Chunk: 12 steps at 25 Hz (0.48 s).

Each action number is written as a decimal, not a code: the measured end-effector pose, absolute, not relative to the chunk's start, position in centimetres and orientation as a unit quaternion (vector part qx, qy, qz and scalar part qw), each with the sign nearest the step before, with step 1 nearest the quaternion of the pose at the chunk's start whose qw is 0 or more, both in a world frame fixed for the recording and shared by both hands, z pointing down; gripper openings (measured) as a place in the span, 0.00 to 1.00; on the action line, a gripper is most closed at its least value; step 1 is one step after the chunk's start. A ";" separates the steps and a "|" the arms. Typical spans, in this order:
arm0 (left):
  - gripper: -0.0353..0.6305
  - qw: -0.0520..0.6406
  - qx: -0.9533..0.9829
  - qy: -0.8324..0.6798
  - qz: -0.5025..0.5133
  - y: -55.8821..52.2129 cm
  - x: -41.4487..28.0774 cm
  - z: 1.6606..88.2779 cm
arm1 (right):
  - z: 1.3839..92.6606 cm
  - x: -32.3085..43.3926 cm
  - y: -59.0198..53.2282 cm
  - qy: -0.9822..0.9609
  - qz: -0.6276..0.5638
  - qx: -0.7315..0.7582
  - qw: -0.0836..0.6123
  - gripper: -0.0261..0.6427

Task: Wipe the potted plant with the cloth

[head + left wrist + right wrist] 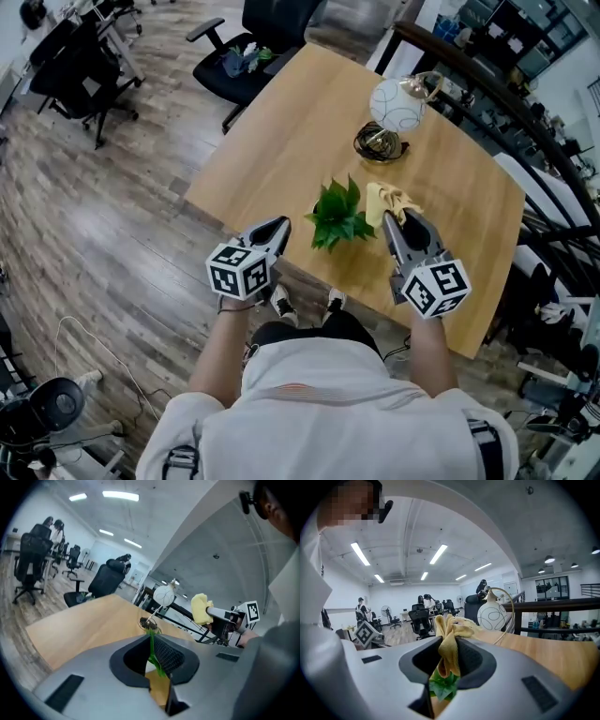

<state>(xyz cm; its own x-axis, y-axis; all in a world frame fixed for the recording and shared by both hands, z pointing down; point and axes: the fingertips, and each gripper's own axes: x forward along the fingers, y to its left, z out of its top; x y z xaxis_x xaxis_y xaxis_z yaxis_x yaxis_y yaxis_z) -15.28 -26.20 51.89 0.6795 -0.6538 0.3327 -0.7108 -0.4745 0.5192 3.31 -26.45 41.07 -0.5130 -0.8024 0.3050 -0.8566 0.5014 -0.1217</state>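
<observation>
The right gripper point(397, 219) clamps the crumpled yellow cloth point(390, 198); the left gripper point(280, 226) is closed, empty. Hard wiping may topple the unbraced green potted plant point(337, 217).

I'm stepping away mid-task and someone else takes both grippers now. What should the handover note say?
Left gripper: shut, just left of the potted plant; a green leaf shows along its jaw line, grip on it unclear.
Right gripper: shut on the yellow cloth, beside the plant's right leaves.
Plant stands on the wooden table.
Done: cloth in hand, at the plant.
Left: wipe the leaves; no wiping contact evident.
</observation>
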 end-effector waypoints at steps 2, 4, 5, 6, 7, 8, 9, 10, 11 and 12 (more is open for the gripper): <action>0.08 0.359 0.848 -0.385 0.064 -27.0 -14.3 54.9 | 41.8 3.6 -27.0 -0.860 0.138 0.479 0.106 0.24; 0.08 0.381 0.839 -0.379 0.088 -27.1 -13.1 57.5 | 42.4 3.9 -27.3 -0.862 0.146 0.474 0.107 0.24; 0.08 0.397 0.832 -0.375 0.092 -26.9 -12.5 58.6 | 42.8 4.1 -27.4 -0.863 0.150 0.471 0.108 0.24; 0.08 0.418 0.825 -0.371 0.088 -26.7 -12.0 59.4 | 43.1 4.2 -27.5 -0.864 0.154 0.467 0.109 0.24; 0.09 0.438 0.816 -0.368 0.082 -26.6 -11.5 60.1 | 43.4 4.3 -27.6 -0.865 0.159 0.463 0.110 0.24; 0.11 0.454 0.809 -0.365 0.077 -26.6 -11.2 60.6 | 43.8 4.4 -27.7 -0.866 0.163 0.459 0.111 0.24; 0.15 0.465 0.804 -0.361 0.078 -26.7 -10.8 61.1 | 44.1 4.4 -27.9 -0.868 0.167 0.455 0.113 0.24; 0.18 0.474 0.801 -0.356 0.081 -26.9 -10.3 61.6 | 44.5 4.4 -28.0 -0.869 0.170 0.451 0.114 0.24; 0.20 0.482 0.798 -0.351 0.085 -27.0 -10.0 62.0 | 44.8 4.4 -28.2 -0.870 0.174 0.447 0.115 0.24; 0.20 0.489 0.795 -0.347 0.086 -27.2 -9.6 62.4 | 45.1 4.3 -28.4 -0.871 0.177 0.444 0.115 0.24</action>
